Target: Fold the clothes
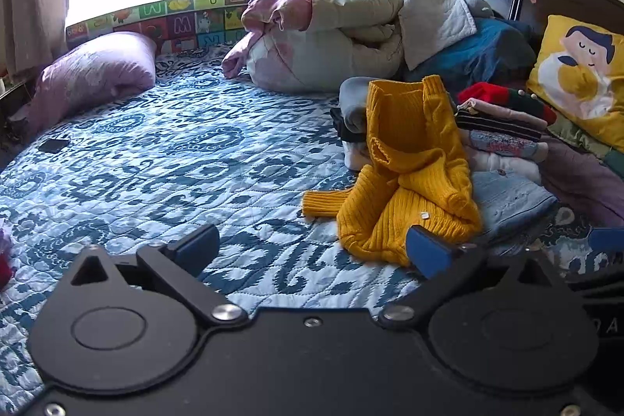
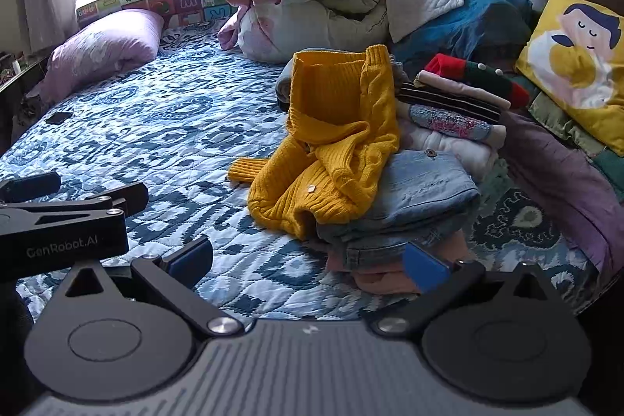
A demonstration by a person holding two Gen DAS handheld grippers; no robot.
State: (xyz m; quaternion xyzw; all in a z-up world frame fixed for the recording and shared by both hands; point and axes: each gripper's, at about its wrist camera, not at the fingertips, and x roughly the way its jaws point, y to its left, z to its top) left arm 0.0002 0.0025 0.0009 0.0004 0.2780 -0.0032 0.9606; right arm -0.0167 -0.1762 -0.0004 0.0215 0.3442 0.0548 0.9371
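Lying crumpled, yellow knit sweater [image 2: 331, 143], draped over folded jeans [image 2: 421, 190]

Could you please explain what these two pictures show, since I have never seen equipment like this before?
These are two handheld grippers, one in each of a person's hands, each carrying a wide-angle camera that looks out along its own jaws. One picture comes from the left gripper, the other from the right gripper; both stand open and hold nothing. They face a bed with a blue patterned quilt. On it a yellow knitted sweater lies crumpled, draped partly over folded jeans, beside a stack of folded clothes. Behind are a bundled duvet, a purple pillow and a yellow cushion.
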